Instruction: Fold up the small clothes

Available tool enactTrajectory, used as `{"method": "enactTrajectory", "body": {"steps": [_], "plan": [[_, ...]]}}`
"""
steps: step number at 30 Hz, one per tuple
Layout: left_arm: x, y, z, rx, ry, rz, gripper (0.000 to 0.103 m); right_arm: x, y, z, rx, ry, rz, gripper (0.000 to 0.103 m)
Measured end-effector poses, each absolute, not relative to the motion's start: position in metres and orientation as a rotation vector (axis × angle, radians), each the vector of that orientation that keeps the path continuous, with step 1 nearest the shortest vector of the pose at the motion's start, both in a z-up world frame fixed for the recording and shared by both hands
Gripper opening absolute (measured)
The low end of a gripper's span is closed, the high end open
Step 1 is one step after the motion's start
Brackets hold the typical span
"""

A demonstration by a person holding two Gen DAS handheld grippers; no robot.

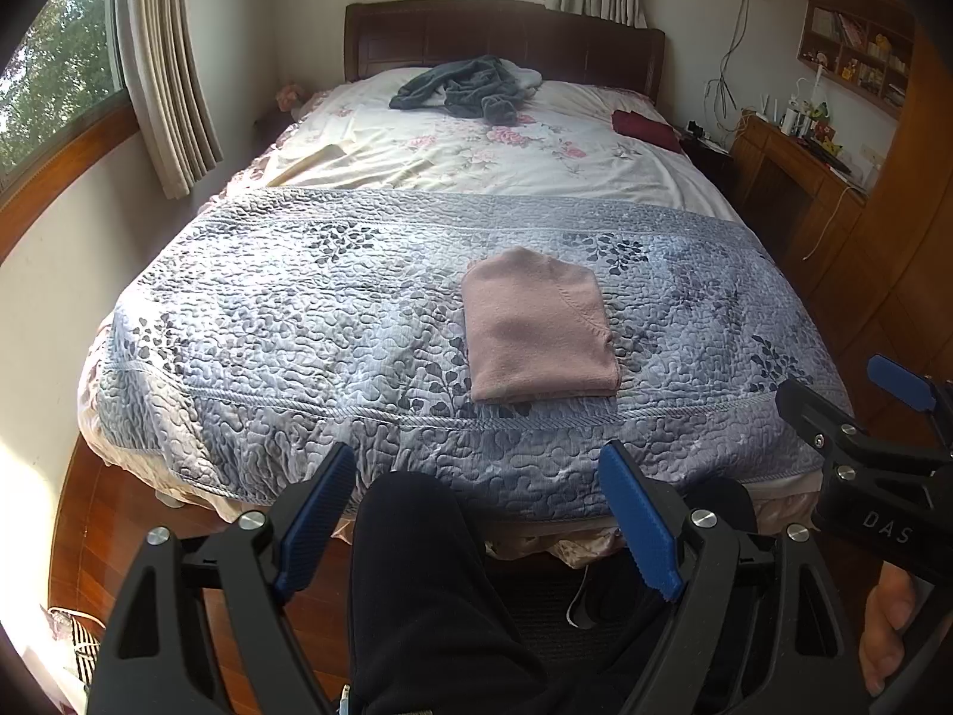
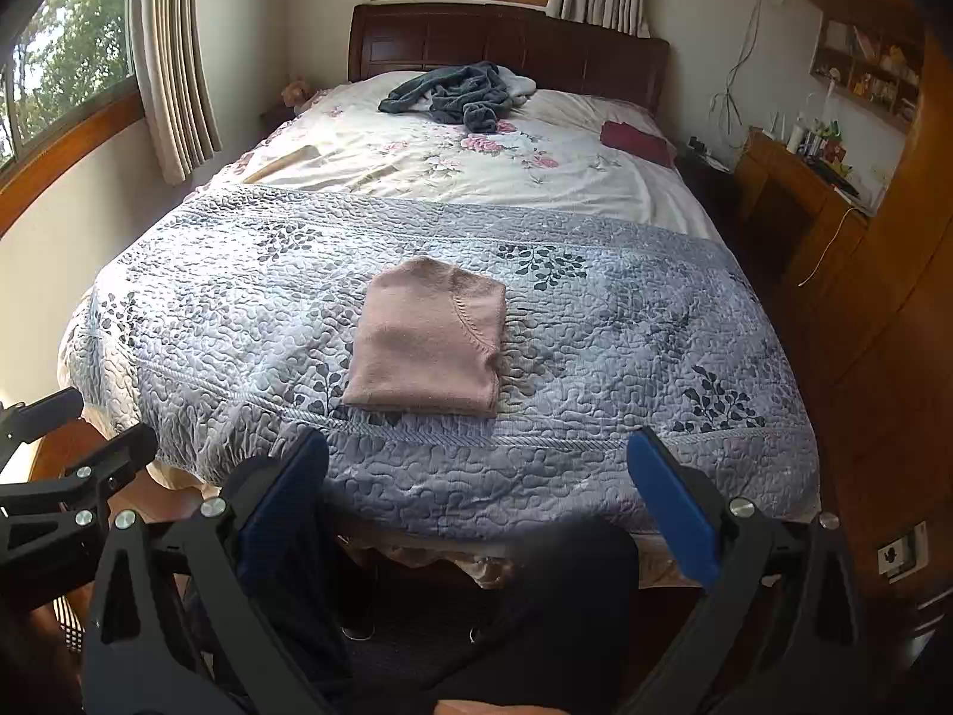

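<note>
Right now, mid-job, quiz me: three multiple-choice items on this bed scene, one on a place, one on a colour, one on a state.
1. Where does the folded garment lie?
A. on the grey quilted cover
B. on the floor
C. against the headboard

2. What colour is the folded garment?
A. green
B. dusty pink
C. yellow

3. How do the jaws of both grippers stand?
A. shut on cloth
B. shut and empty
C. open and empty

Answers:
1 A, the folded garment rests on the grey quilted cover near the foot of the bed.
2 B, its knit is dusty pink in both views.
3 C, the left gripper and right gripper show spread blue pads holding nothing.
</note>
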State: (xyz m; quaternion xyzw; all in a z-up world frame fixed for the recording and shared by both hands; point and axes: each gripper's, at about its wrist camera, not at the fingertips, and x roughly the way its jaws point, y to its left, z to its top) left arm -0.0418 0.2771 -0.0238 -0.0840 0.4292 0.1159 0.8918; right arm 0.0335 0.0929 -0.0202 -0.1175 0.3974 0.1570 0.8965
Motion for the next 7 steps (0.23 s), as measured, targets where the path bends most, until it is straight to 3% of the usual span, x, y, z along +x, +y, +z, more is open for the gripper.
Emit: {"method": "enactTrajectory", "body": {"steps": [7], "plan": [[-0.0419,0.2779,-0.0219,-0.169,0.887,0.239,0.084,0.0347,0.0923,-0.0194,-0.237,0.832,0.330,0.100]]}}
